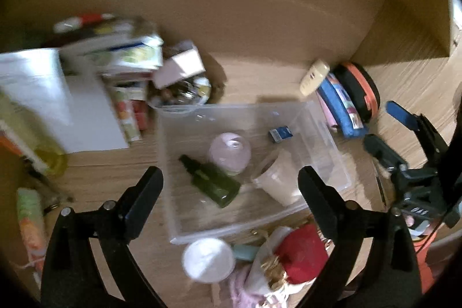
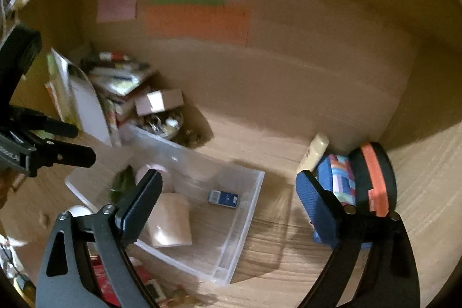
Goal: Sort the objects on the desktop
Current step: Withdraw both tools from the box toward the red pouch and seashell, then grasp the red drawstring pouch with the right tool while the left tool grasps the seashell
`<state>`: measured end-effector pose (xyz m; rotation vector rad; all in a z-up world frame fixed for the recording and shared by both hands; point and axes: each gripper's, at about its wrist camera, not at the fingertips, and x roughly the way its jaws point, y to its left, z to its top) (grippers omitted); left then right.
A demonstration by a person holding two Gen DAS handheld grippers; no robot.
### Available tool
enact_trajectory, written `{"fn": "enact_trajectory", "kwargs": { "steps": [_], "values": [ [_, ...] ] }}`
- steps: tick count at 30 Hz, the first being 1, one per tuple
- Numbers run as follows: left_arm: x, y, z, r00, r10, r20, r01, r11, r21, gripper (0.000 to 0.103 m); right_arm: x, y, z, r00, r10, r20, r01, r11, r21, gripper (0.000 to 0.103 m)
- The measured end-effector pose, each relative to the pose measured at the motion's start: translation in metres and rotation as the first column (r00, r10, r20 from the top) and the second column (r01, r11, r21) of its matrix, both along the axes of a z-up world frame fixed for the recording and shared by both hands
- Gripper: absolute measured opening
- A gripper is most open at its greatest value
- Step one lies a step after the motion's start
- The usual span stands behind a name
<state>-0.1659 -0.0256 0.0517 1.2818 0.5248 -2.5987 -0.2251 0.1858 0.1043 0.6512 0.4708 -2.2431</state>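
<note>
A clear plastic bin (image 1: 317,123) is sitting on the wooden desk (image 1: 260,82), holding a dark green bottle (image 1: 213,181) lying on its side, a pale pink round jar (image 1: 229,153), a tipped beige cup (image 1: 277,178) and a small blue box (image 1: 279,133). A stack of books and packets (image 1: 121,59) is crowding its far left corner, while a black-and-orange case (image 1: 361,88) and a blue pouch (image 1: 340,106) are lying near its right. The left gripper (image 1: 231,189) and the right gripper (image 2: 231,198) are both standing wide apart, gripping nothing, above the bin.

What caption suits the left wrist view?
Open fingers above a clear bin holding a green bottle.
</note>
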Motion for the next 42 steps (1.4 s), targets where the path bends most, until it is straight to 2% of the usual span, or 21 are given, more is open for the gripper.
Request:
{"fn": "enact_trajectory", "kwargs": {
  "steps": [5,9,14,21,25,33,39,42],
  "values": [
    [0.047,-0.005,0.021,0.995,0.07,-0.069,-0.076,0.993,-0.089,0.098,0.03,0.014,0.025,0.999,0.025,-0.043,-0.028,0.997,-0.077,0.103],
    [0.085,-0.009,0.025,0.987,0.129,-0.096,-0.145,0.973,-0.18,0.098,0.049,0.016,0.03,0.997,0.043,-0.063,-0.049,0.994,-0.098,0.103],
    [0.117,-0.01,0.014,0.982,0.174,-0.067,-0.186,0.949,-0.256,0.098,0.063,0.016,0.02,0.997,0.074,-0.03,-0.076,0.993,-0.093,0.103],
    [0.146,-0.008,-0.022,0.973,0.23,-0.006,-0.218,0.915,-0.339,0.098,0.081,0.012,-0.012,0.994,0.107,0.003,-0.107,0.994,-0.014,0.103],
    [0.153,-0.01,-0.048,0.971,0.234,0.048,-0.207,0.924,-0.321,0.098,0.091,0.012,-0.028,0.992,0.123,-0.001,-0.123,0.992,0.033,0.103],
    [0.161,-0.007,-0.088,0.969,0.223,0.104,-0.191,0.948,-0.257,0.098,0.099,-0.001,-0.073,0.972,0.198,0.126,-0.212,0.972,0.104,0.103],
    [0.163,0.002,-0.101,0.976,0.192,0.106,-0.162,0.957,-0.24,0.098,0.095,-0.016,-0.099,0.922,0.262,0.286,-0.298,0.951,0.089,0.103],
    [0.164,0.005,-0.108,0.978,0.18,0.11,-0.15,0.961,-0.232,0.098,0.095,-0.022,-0.11,0.905,0.268,0.331,-0.313,0.945,0.092,0.103]
  ]
}}
